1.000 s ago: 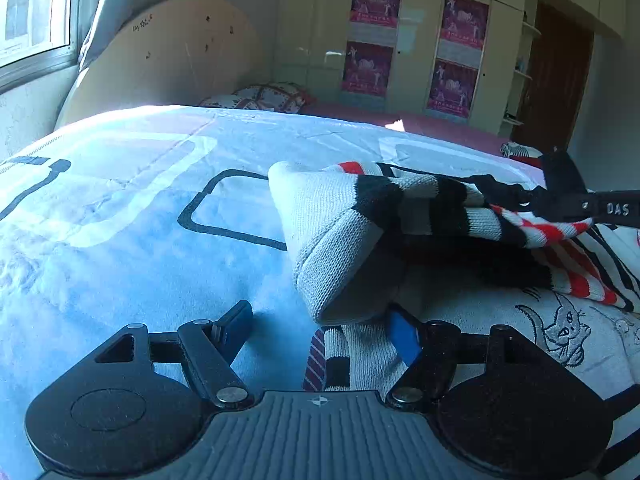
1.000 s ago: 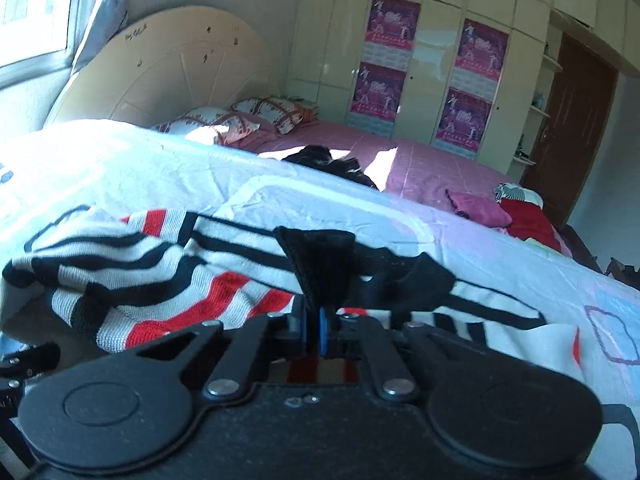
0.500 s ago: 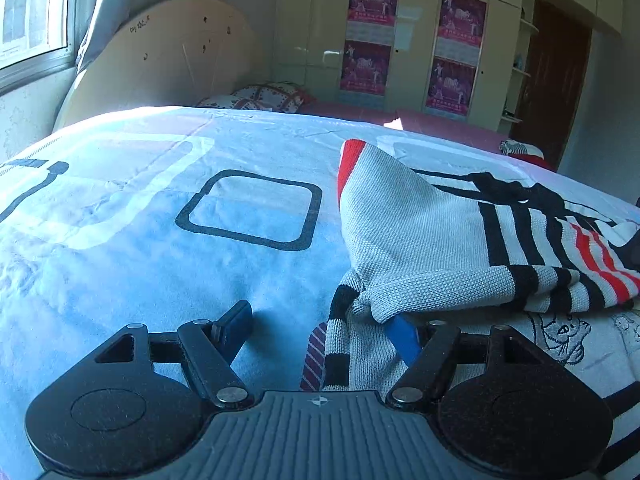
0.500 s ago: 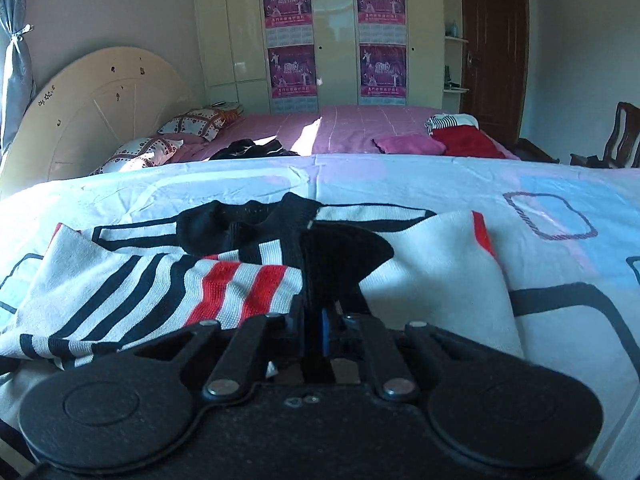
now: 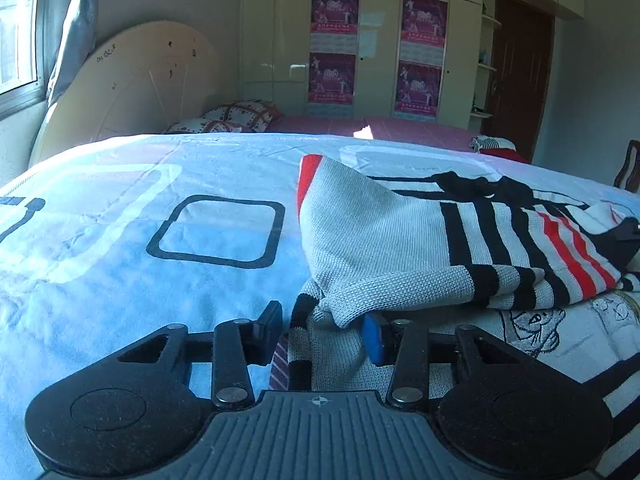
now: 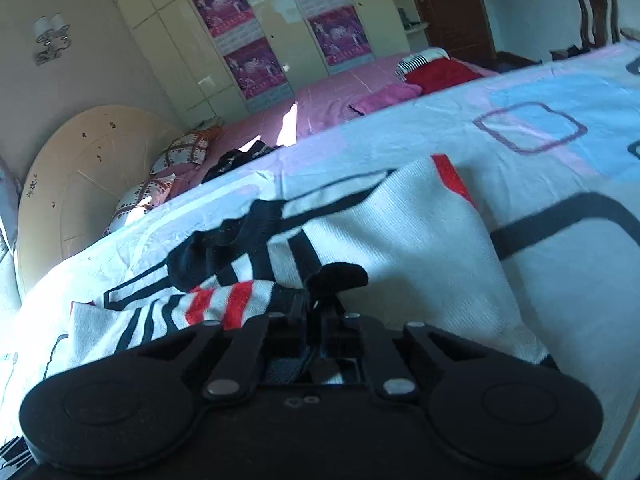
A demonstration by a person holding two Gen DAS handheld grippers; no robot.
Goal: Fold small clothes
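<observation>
A small grey-white knit sweater with black and red stripes lies on the bedspread, one side folded over its body. In the left wrist view its near corner bunches between the fingers of my left gripper. Those jaws are closing, and a gap still shows between the left finger and the cloth. In the right wrist view the sweater spreads ahead, and my right gripper is shut on a black cuff that sticks up from its tips.
The bedspread is light blue with black square outlines. Behind it stands a pink bed with pillows, dark clothes and red and pink garments. A round headboard, a wardrobe and a chair lie further off.
The right gripper carried the striped part across the sweater and laid it over the body, and its view has rolled. The left jaws have narrowed around the near corner.
</observation>
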